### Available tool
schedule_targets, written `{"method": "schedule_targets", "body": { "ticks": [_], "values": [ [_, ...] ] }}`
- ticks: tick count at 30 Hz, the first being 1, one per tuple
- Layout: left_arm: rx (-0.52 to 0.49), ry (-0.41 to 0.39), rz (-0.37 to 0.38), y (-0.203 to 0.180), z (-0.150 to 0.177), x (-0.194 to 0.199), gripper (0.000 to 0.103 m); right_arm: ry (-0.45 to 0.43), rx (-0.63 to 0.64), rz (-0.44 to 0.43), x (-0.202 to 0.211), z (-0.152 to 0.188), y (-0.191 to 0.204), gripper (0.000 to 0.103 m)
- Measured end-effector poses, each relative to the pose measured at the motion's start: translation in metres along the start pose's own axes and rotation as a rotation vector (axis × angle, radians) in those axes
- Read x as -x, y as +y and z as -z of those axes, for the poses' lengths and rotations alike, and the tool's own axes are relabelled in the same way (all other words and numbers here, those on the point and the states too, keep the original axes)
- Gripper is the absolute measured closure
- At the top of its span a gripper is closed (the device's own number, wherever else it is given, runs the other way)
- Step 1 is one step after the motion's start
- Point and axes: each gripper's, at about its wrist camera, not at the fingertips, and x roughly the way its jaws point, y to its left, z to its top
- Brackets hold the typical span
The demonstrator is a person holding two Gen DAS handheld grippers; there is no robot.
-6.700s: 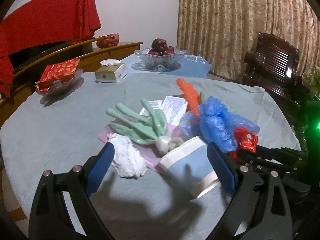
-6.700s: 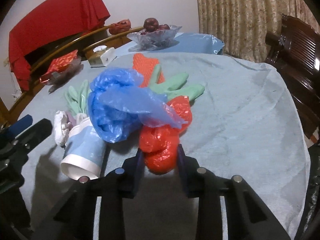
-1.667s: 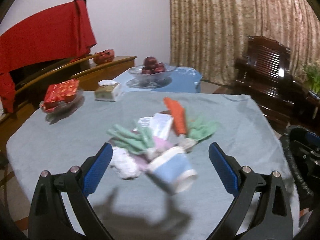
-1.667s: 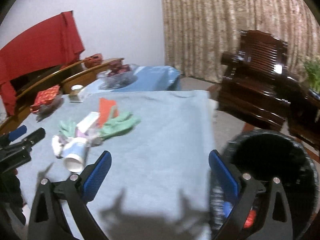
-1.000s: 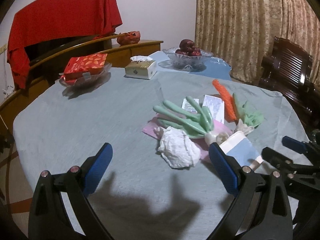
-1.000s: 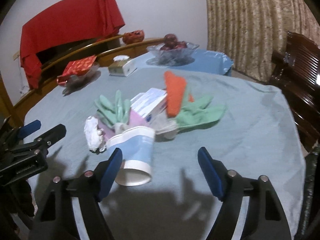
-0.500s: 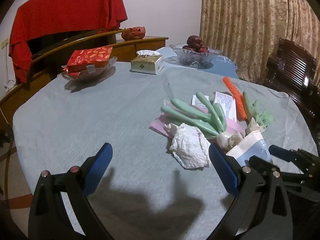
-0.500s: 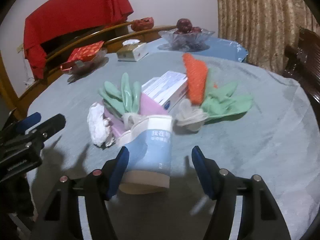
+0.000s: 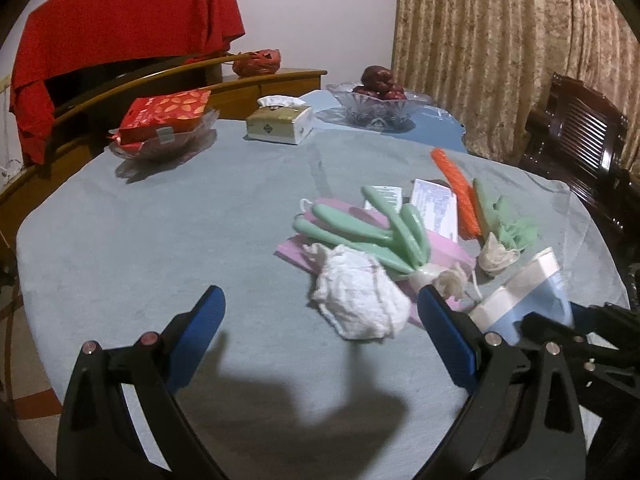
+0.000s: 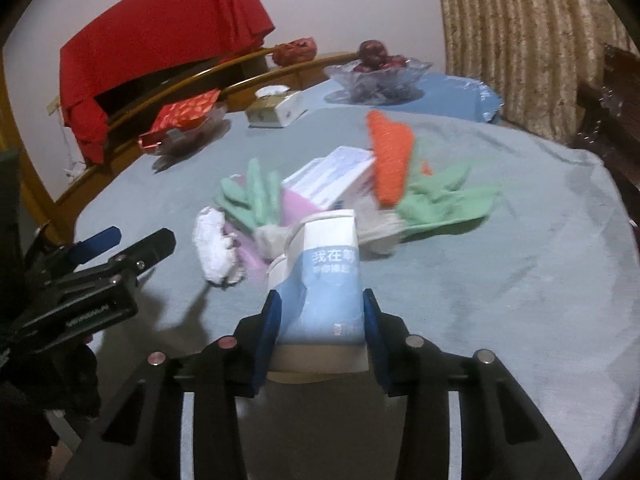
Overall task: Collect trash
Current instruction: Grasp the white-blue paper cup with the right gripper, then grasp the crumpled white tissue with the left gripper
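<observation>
A blue and white paper cup lies on its side on the grey tablecloth; my right gripper is shut on it, pads on both sides. The cup also shows at the right of the left wrist view. My left gripper is open and empty, just short of a crumpled white tissue, which also shows in the right wrist view. Behind lie green rubber gloves, a pink sheet, a white box, an orange net sleeve and a green cloth.
At the back of the table stand a tissue box, a glass dish with a red packet and a glass fruit bowl. A dark wooden chair stands at the right. My left gripper shows at the left of the right wrist view.
My right gripper has moved forward and closed on the paper cup. My left gripper has drawn closer to the crumpled tissue and stays open.
</observation>
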Motion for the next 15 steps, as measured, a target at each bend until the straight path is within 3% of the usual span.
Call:
{"method": "schedule_targets", "body": {
  "ticks": [5,7,12,15],
  "values": [
    [-0.017,0.022,0.010,-0.017,0.001,-0.013,0.010,-0.012,-0.028,0.067,0.003,-0.004,-0.023,0.062],
    [-0.028,0.036,0.006,-0.022,0.001,-0.021,0.022,-0.017,-0.030,0.079,0.002,-0.006,-0.029,0.062],
    [-0.021,0.081,0.006,-0.026,-0.001,-0.040,0.030,-0.023,-0.019,0.090,0.000,-0.008,-0.034,0.062],
    [-0.017,0.110,0.006,-0.026,-0.001,-0.049,0.049,-0.018,-0.021,0.088,-0.002,-0.005,-0.035,0.062]
  ]
}}
